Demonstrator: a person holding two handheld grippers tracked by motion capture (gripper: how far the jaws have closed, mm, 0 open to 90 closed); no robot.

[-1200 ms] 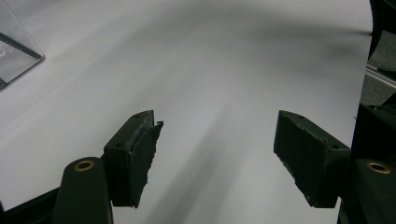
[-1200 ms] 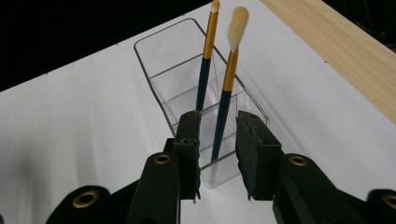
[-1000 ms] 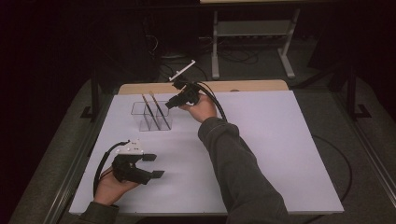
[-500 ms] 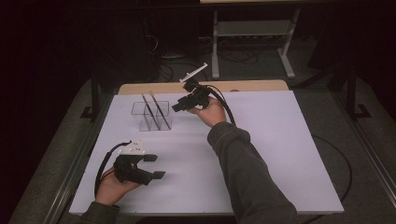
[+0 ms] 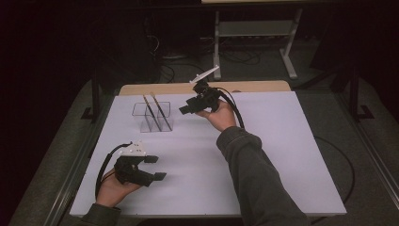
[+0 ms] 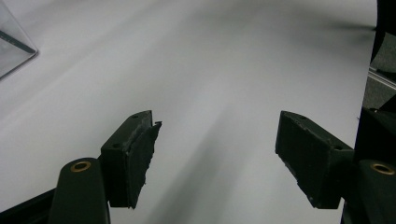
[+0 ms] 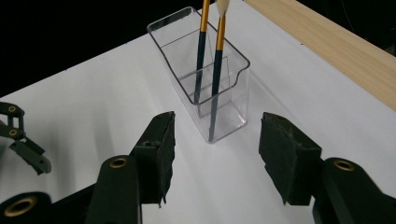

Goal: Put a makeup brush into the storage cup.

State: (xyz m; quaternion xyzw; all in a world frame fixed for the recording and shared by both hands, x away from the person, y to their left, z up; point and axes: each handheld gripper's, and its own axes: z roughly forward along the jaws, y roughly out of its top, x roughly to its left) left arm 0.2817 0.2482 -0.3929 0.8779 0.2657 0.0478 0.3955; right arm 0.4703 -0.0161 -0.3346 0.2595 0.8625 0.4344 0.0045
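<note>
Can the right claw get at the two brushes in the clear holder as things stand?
Probably yes: the right claw is open and faces the clear holder, with bare table between. The two brushes stand upright, their tops clear of the rim.

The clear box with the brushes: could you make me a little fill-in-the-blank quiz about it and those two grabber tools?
1. The clear plastic holder contains ____ paintbrushes.
2. The right gripper has its jaws ____, with nothing between them.
3. The left gripper is near the table's ____ edge, nearest the person.
4. The table's cover is ____ in colour.

Missing words: two; open; front; white
</note>
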